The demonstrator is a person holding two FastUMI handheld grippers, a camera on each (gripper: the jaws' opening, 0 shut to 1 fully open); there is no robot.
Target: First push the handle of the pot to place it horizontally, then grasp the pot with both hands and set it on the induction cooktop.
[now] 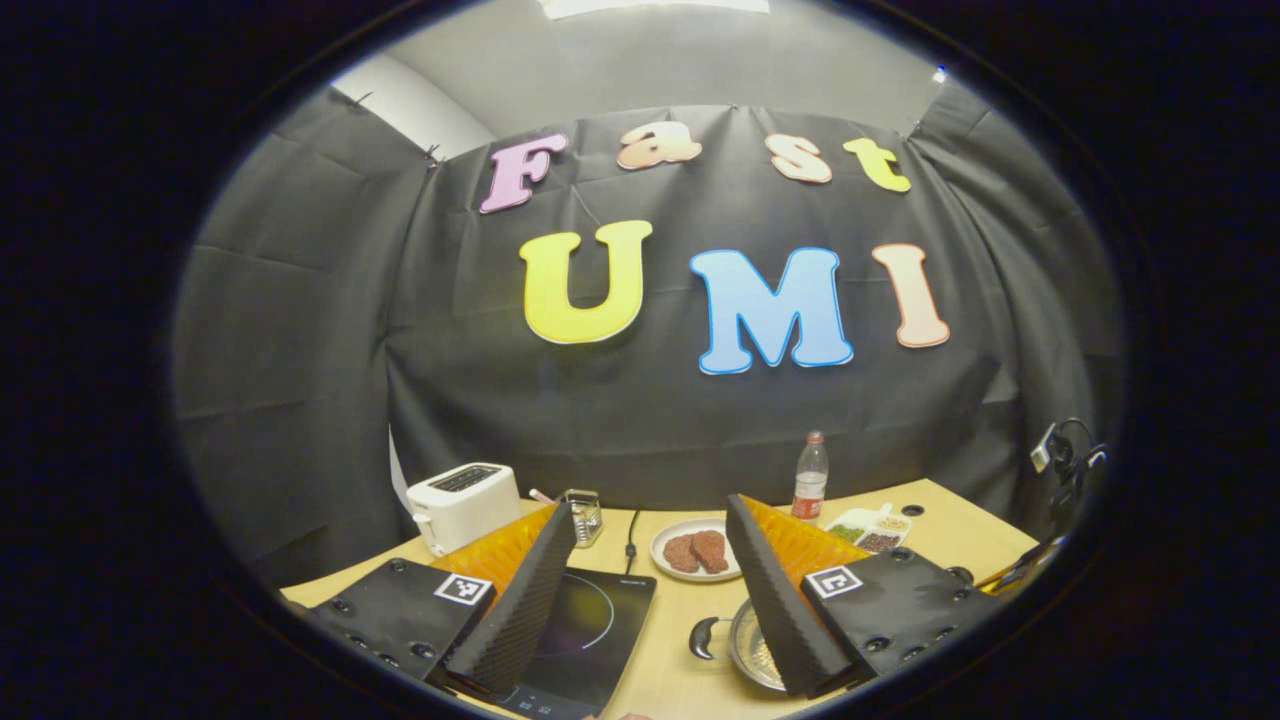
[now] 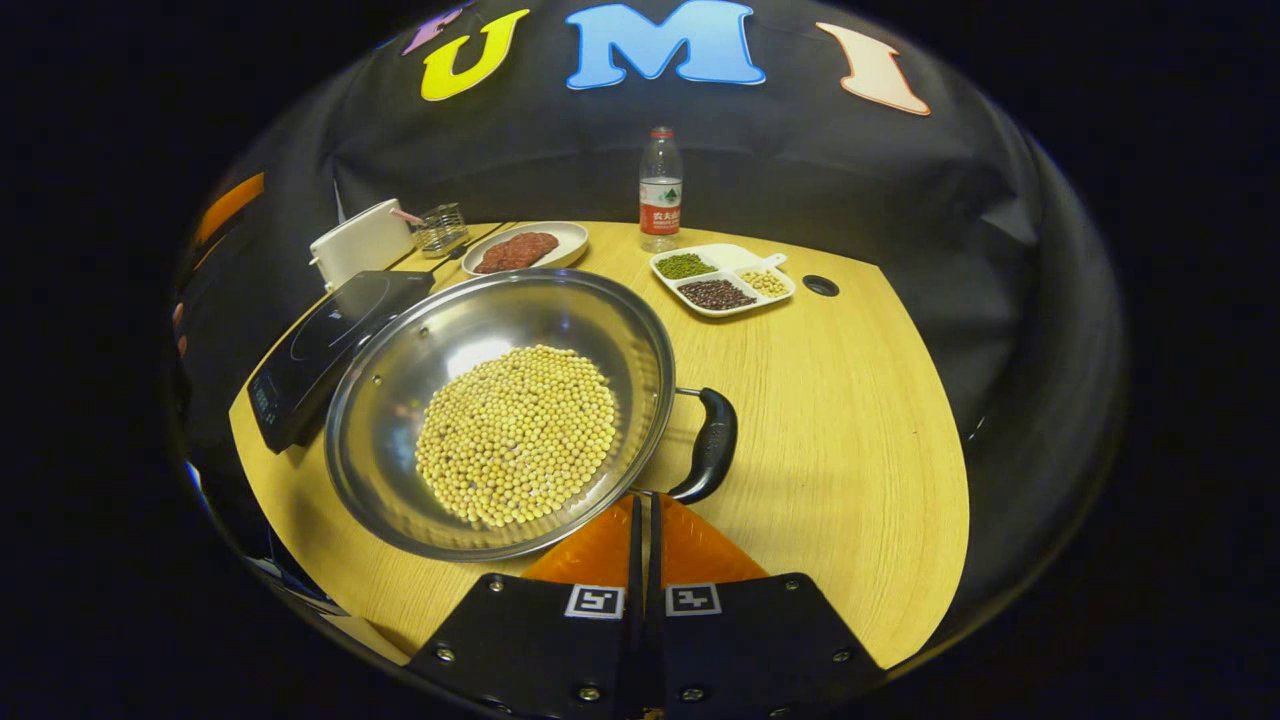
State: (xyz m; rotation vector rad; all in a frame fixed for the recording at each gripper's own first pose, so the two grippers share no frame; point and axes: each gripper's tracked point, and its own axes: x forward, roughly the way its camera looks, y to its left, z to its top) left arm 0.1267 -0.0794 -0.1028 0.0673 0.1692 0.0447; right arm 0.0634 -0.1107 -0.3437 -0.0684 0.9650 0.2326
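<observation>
Steel, shallow, round pot (image 2: 500,410) heaped with yellow soybeans (image 2: 517,432) sits just ahead of my right gripper (image 2: 645,520), jaws pressed together near its black handle (image 2: 712,445). My left gripper (image 1: 655,590) hangs spread. Likely heavy, slippery, spill-prone; grip both handles.

Black cloth (image 1: 300,330) drapes the booth on every side ahead of the gripper — pinned up top, creased throughout. Above it, a grey wall (image 1: 660,70) and 1 bright ceiling light (image 1: 655,6). Below, a pale wooden table (image 2: 840,420) with a rounded edge.
</observation>
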